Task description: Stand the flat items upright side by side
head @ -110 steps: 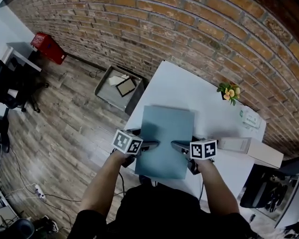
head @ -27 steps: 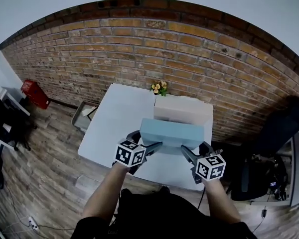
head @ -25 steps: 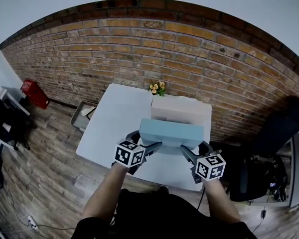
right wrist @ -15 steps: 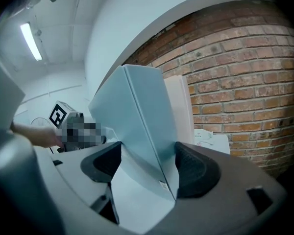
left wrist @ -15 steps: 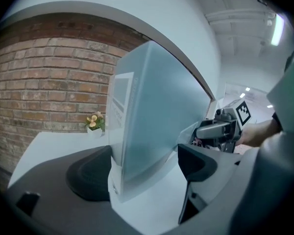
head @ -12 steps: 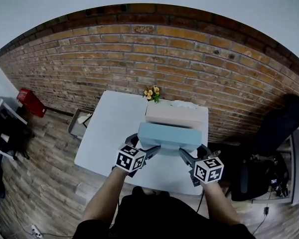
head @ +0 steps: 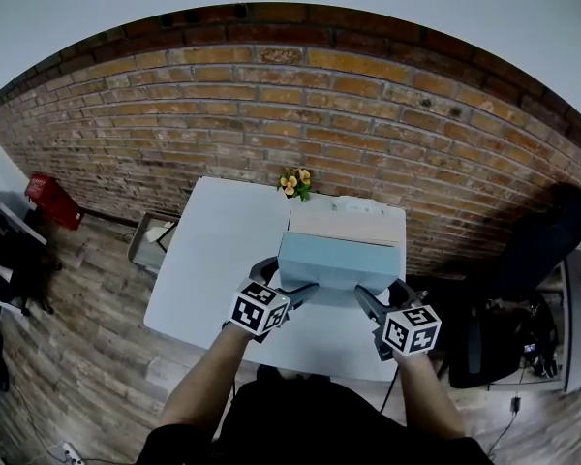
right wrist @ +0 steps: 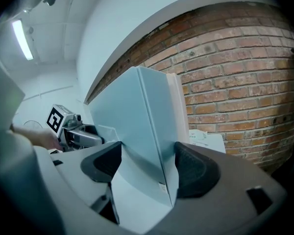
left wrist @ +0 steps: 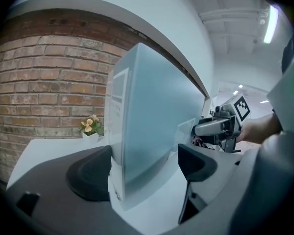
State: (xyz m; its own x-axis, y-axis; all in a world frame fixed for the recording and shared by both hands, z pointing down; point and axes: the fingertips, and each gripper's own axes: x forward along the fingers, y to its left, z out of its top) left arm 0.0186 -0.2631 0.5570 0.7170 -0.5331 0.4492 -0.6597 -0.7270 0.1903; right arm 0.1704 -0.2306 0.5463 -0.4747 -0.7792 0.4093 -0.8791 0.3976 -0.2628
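A flat pale-blue box (head: 339, 260) stands upright on its long edge over the white table (head: 213, 250), broad face toward me. My left gripper (head: 295, 289) is shut on its left end and my right gripper (head: 363, 296) on its right end. In the left gripper view the box (left wrist: 157, 111) fills the gap between the dark pads (left wrist: 90, 173). The right gripper view shows the box (right wrist: 127, 121) pinched the same way. Close behind it a beige flat box (head: 347, 220) stands upright, parallel, near the brick wall. Whether the blue box's lower edge rests on the table is hidden.
A small pot of yellow flowers (head: 293, 182) sits at the table's far edge, left of the beige box. A small white item (right wrist: 198, 135) lies behind the boxes. A black chair (head: 552, 250) stands right of the table, and a grey tray (head: 147, 235) lies on the floor at the left.
Several seconds ago the blue box lay flat between the grippers; now it is upright. Over the last second it has edged a little closer to the beige box, still held.
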